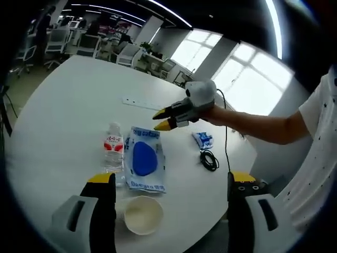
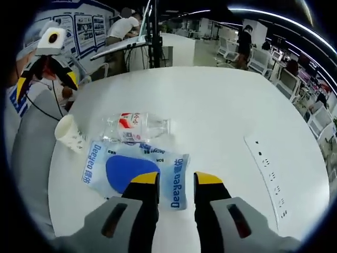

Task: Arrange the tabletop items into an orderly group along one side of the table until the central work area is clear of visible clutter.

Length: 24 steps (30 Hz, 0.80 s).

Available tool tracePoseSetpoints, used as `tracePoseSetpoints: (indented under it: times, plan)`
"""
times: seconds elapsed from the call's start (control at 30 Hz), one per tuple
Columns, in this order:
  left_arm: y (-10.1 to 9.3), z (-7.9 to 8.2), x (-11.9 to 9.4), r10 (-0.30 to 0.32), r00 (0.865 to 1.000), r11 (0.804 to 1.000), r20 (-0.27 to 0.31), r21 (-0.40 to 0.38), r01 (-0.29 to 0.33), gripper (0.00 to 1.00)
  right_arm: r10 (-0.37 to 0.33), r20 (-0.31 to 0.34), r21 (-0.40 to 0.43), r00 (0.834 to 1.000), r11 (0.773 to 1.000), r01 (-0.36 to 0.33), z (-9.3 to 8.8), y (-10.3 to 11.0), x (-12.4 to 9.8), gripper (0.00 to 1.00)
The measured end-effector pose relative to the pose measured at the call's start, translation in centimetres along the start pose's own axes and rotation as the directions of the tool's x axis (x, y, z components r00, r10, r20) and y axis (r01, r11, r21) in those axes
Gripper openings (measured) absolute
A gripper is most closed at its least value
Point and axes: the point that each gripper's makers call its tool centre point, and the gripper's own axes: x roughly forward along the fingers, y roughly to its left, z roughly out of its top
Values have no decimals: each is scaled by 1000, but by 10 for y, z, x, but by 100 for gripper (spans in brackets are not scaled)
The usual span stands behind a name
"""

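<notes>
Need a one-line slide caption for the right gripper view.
Right gripper hovers, jaws slightly apart, over a blue-and-white packet beside a lying water bottle and paper cup on a white table.

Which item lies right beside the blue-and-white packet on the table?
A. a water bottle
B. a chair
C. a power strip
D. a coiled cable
A: the bottle, red label showing, lies on its side along the packet edge in the right gripper view. In the left gripper view it is again next to the packet, while the cable sits apart.
</notes>
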Motion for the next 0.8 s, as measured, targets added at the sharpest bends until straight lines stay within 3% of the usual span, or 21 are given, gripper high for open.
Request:
tracePoseSetpoints:
  times: [0.13, 0.43, 0.8]
  plan:
    - [2, -1, 1, 3, 1000, 1000, -2, -7, -3, 90, 74, -29, 33, 997, 997, -73, -3, 0, 10, 23]
    - [8, 0, 2, 11, 1000, 1000, 9, -24, -11, 90, 126, -79, 39, 989, 992, -123, -3, -9, 29, 19]
    - [13, -2, 2, 17, 1000, 999, 22, -44, -16, 89, 240, -164, 121, 957, 968, -222, -9, -6, 43, 13]
